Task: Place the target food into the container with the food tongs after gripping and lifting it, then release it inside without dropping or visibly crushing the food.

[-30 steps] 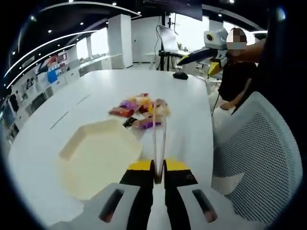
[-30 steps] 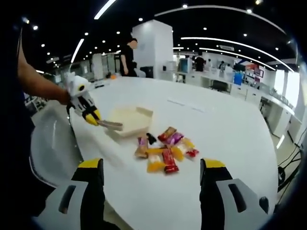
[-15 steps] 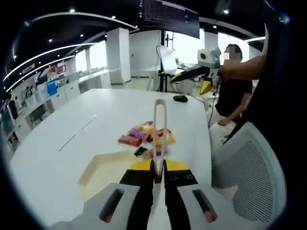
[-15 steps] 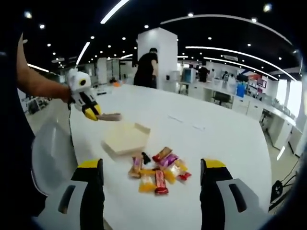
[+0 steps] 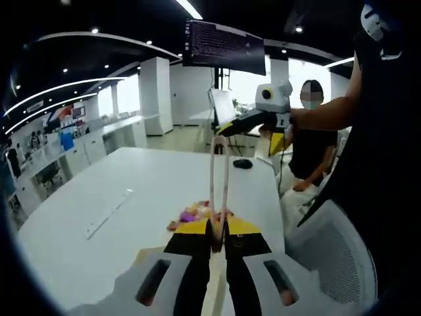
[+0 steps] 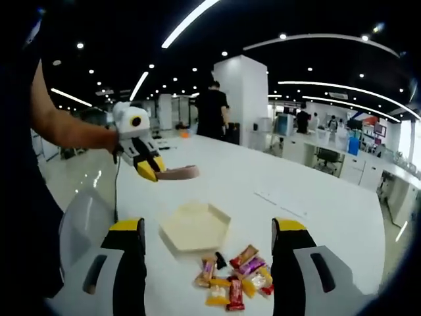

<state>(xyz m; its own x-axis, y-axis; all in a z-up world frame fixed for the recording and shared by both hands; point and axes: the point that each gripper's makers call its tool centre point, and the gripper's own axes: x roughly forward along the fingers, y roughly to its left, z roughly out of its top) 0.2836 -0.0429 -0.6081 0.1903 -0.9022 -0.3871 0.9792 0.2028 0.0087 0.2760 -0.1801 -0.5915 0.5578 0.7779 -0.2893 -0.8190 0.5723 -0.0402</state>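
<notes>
Left gripper [image 5: 218, 230]: we see its jaws closed on the tongs, raised well above the counter; in the right gripper view it sits at the left [image 6: 156, 172], held by a hand [image 6: 113, 139].
Tongs [image 5: 218, 181]: two pale arms run nearly parallel and close together, up from the jaws to a rounded tip; in the right gripper view they stick out sideways [image 6: 177, 174], in the air above the container, with nothing between them that we can see.
Right gripper [image 6: 207, 263]: we see its jaws wide apart, holding nothing; in the left gripper view it is up at the right [image 5: 253, 120], above the counter's far end.
Food [image 6: 235, 280]: a small heap of wrapped snacks in red, purple, yellow and orange lies on the counter, just beside the container; in the left gripper view we see part of it [image 5: 194, 214] just above the jaws' yellow tips.
Container [image 6: 195, 227]: a pale six-sided tray, flat on the counter, with no food in it that we can see.
Counter [image 6: 329, 210]: broad and white; a dark mouse [image 5: 243, 163] lies near its far end.
Chair [image 5: 332, 260]: white mesh back, at the counter's edge.
Monitor [image 5: 223, 47]: dark screen with text, hanging overhead.
</notes>
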